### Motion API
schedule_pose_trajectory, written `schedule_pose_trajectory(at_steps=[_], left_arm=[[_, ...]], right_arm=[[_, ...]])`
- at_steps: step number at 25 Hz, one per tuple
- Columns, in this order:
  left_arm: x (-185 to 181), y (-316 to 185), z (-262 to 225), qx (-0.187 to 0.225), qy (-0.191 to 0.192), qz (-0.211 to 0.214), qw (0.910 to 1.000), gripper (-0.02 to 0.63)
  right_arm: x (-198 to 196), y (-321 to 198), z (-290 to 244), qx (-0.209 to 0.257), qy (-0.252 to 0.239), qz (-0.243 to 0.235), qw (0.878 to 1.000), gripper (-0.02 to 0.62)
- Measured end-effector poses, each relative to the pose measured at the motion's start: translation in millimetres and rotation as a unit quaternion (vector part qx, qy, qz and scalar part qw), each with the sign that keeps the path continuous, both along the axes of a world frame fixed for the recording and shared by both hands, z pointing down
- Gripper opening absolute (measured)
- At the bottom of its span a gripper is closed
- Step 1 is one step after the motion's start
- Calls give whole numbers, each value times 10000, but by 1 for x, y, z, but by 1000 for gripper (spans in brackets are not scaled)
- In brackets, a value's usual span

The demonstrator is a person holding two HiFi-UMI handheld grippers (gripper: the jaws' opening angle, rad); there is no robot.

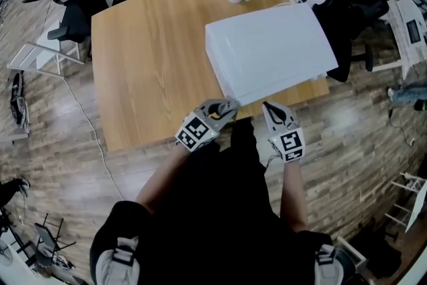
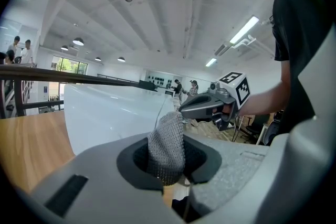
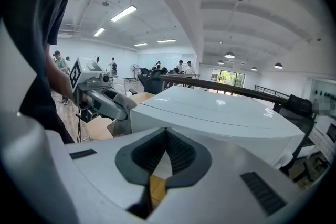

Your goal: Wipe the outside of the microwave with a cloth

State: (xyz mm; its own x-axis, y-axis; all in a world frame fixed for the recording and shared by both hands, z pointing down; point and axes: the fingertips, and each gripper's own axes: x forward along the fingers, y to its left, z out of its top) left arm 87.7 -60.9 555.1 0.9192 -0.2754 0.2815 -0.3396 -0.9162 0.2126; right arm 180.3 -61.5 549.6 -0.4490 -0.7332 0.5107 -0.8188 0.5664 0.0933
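Left tongs [image 1: 225, 107] pinch the grey cloth [image 2: 166, 145] at the microwave's [image 1: 270, 50] near corner. Right tongs [image 1: 268, 108] pressed together, empty. Judged: wiping step. Next: drag cloth along near face, keeping contact.

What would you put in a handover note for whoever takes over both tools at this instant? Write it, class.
Left tool: shut on the grey cloth, by the near corner of the microwave.
Right tool: shut, empty, at the microwave's near edge.
Microwave: white, on the wooden table.
Done: cloth in grip, brought to the microwave.
Left: no wiping shows yet; probably top and sides all remain.
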Motion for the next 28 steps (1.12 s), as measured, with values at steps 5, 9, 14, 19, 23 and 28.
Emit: schedule_pose_trajectory(at_steps=[5,9,14,19,23,28], left_arm=[[0,-4,1,35,-39,-33,10000,51],[-3,-12,-1,62,-45,-82,9999,51],[-4,-19,0,91,-60,-105,9999,51],[-10,-39,-2,89,-16,-310,9995,51],[-15,-55,-2,138,-32,-395,9991,51],[-21,-68,-3,213,-73,-442,9988,51]], right_arm=[[-1,2,5,-43,9,-36,10000,-2],[-2,0,4,-31,11,-46,10000,-2],[-3,-2,5,-43,11,-12,10000,-2],[-5,-7,6,-60,21,-44,10000,-2],[-5,-9,7,-82,14,-70,9999,-2],[-2,-10,7,-96,58,-56,9999,-2]])
